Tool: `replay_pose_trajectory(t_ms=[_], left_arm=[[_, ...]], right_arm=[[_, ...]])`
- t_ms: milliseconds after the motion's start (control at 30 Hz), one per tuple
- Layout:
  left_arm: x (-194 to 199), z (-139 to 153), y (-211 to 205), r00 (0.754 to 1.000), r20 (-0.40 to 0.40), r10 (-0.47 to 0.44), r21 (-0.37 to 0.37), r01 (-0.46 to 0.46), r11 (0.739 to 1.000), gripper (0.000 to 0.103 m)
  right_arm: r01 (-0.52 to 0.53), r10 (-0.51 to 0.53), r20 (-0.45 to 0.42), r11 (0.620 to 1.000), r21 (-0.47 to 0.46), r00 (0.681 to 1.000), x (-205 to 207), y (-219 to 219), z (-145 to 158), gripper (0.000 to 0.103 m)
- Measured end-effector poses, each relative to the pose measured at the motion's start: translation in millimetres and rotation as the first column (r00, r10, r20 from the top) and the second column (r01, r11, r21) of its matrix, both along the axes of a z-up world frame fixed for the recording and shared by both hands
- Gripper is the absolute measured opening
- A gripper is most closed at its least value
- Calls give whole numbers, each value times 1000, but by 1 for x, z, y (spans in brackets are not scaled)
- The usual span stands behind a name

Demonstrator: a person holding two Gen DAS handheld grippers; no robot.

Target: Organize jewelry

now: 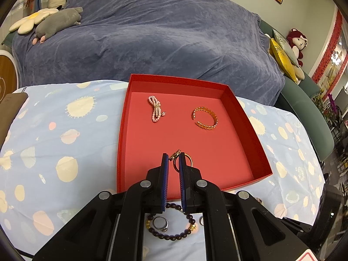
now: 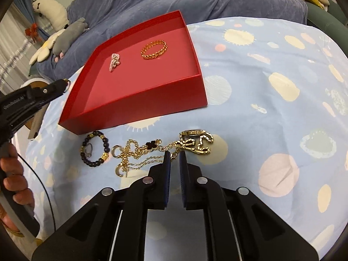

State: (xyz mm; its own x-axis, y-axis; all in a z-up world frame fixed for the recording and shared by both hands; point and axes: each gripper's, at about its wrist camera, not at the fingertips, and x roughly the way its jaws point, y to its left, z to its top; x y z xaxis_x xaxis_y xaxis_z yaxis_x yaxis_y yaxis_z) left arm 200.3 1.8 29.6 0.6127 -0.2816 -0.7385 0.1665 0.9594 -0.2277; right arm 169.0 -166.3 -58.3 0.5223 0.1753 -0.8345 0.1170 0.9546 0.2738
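A red tray (image 1: 250, 130) (image 2: 141, 111) sits on the spotted blue cloth and holds a pink pearl bow (image 1: 156, 111) (image 2: 114, 62) and a gold cuff bangle (image 1: 205, 117) (image 2: 154, 49). My left gripper (image 1: 174, 155) (image 2: 65, 84) hangs over the tray's near part, shut on a gold ring (image 1: 175, 153). In front of the tray lie a dark bead bracelet (image 2: 94, 150) around a silver ring (image 2: 88, 150), tangled gold chains (image 2: 134, 152) and a gold watch (image 2: 195, 141). My right gripper (image 2: 175, 154) points down at the chains with its jaws nearly together. A thin chain lies at its tips; I cannot tell if the pads press it.
A sofa under a blue blanket (image 1: 152, 32) rises behind the table, with plush toys (image 1: 58, 21) at its left end and a red monkey plush (image 1: 296, 41) at the right. A brown flat object (image 1: 10, 113) lies at the table's left edge. A hand (image 2: 13, 174) holds the left gripper's handle.
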Motion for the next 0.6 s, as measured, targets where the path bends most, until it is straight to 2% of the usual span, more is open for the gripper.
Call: replay_pose_trajectory(t_ms=[100,233,367,433,500,600], left_arm=[[0,0,-1,1000,0,2,-2,-2,1000,7],[0,0,-1,1000,-1,2,-3,-2,1000,7],[0,0,-1,1000,-3,3,-4,-3,1000,7],[0,0,-1,1000,-1,1,-2,-1,1000,7],[-1,-1,-2,1000,-1,-1,-2,1,1000,7],[-1,-3,-2,1000,-1,-2,-2,2,1000,7]], right_arm=[[15,-14,18,999,-29,1000,3,3,-1,9],[7,-6,29,999,-38,1000,6,11,1,22],[14,-12,42,999,-50,999,7,12,1,23],[18,-15,46,998,-59,999,9,12,0,19],[29,-26,46,997,-69,999,11,10,-2,7],[38,-35,53,998,-53,998,9,5,0,4]])
